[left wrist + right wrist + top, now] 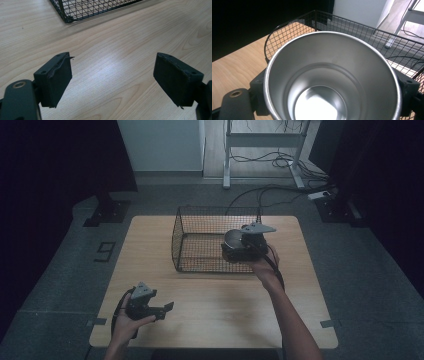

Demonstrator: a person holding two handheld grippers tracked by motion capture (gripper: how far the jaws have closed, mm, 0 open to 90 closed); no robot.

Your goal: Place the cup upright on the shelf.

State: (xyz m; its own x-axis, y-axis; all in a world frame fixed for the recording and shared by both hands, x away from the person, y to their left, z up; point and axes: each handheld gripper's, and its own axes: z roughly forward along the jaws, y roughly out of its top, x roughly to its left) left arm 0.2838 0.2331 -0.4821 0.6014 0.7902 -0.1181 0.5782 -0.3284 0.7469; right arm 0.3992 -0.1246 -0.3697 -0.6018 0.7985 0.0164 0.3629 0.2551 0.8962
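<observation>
Cup (332, 80) status: steel, open mouth facing the right tool's camera, clamped between my right tool (239, 241) jaws; pads press its outer wall on both sides, seen in the right gripper view; the right-hand pad (409, 86) is mostly cut off by the rim, the left-hand one half hidden behind the cup wall. Cup base and lower rim run off the bottom of that view; inside is bare metal with a bright glare patch at the bottom, so can't read the floor of it clearly. High view is dim; cup shows there as a small grey disc over the near right part of the wire basket (200, 227), partly covered by the tool's grey plate; can't tell whether it touches the mesh or hangs above it. Basket sits toward the far side of the counter (210, 315); its far wall blends into the dark floor behind. Left tool (169, 306) released, jaws wide apart, nothing between them; low over bare wood at the near left of the counter, well apart from the basket; left gripper view catches just one basket corner (66, 17) at the top edge.
</observation>
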